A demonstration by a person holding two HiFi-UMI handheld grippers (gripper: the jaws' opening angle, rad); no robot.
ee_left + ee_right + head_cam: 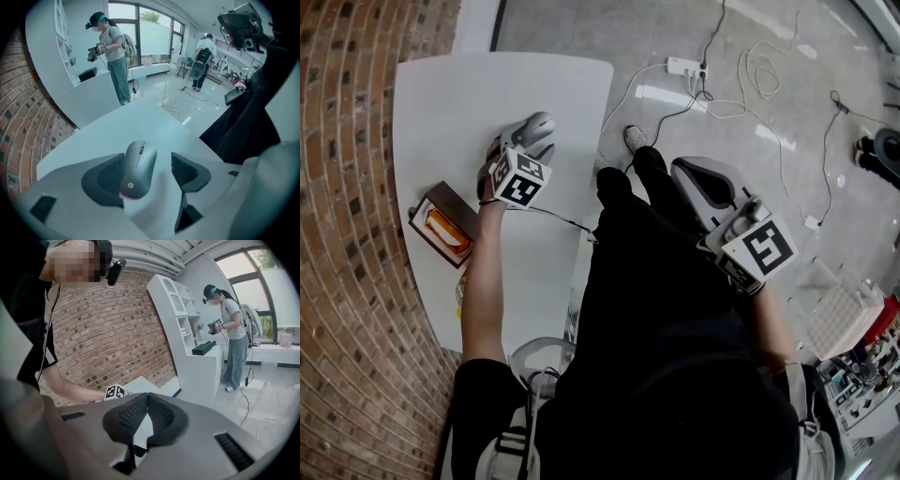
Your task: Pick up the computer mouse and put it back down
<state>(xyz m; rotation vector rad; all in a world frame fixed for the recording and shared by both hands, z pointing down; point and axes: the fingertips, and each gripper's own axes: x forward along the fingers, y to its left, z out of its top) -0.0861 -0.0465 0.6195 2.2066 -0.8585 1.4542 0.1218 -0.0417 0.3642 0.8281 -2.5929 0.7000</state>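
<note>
The mouse is seen lying flat on the white table, near its far edge, with the wheel end turned away from the person. It is bracketed by the left gripper, which is pointed steeply down at it. The jaws of that gripper are spread wide. The mouse is set close against the left pad, while a clear strip of table is visible between the mouse and the right pad. No squeeze is shown, so the mouse is judged to be resting on the table under its own weight, not held.

As for progress, the mouse is down and free. Whether the lift has been made cannot be settled from this moment alone. If it has not, the jaws are to be closed on the sides of the mouse, and it is to be raised and set down again. If it has, only the withdrawal of the left gripper is left.

The right gripper is held off the table at the person's right side, above the floor. Its pads are pressed together at the tips and nothing is seen between them, so no part in the task is being played by it.

Further out, a small brown box is seen at the table's left edge, well apart from the mouse. Cables are strewn across the floor beyond.
</note>
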